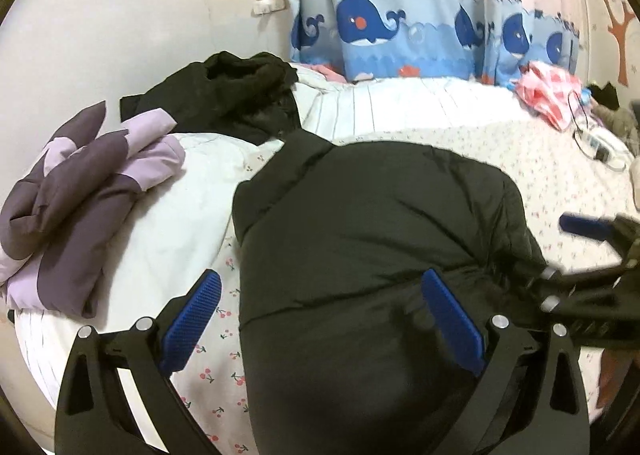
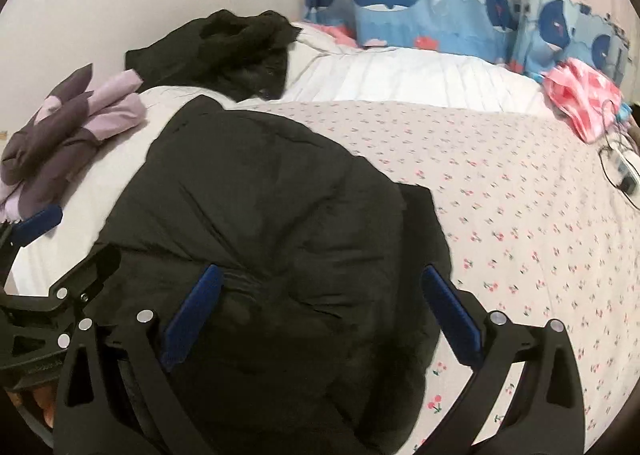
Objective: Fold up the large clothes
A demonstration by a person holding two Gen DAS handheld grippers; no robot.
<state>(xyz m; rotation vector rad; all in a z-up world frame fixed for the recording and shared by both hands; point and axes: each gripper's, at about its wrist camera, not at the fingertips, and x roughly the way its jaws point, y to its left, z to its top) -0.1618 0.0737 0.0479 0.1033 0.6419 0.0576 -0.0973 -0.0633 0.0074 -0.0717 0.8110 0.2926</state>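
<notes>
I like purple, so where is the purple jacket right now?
The purple jacket lies bunched at the left side of the bed in both views, on the white quilt, left of the big black puffer jacket.

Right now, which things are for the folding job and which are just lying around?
For the job:
black puffy coat
left tool, open
right tool, open

Just lying around:
purple jacket
other black clothes
pink cloth
white charger with cable
whale curtain
</notes>
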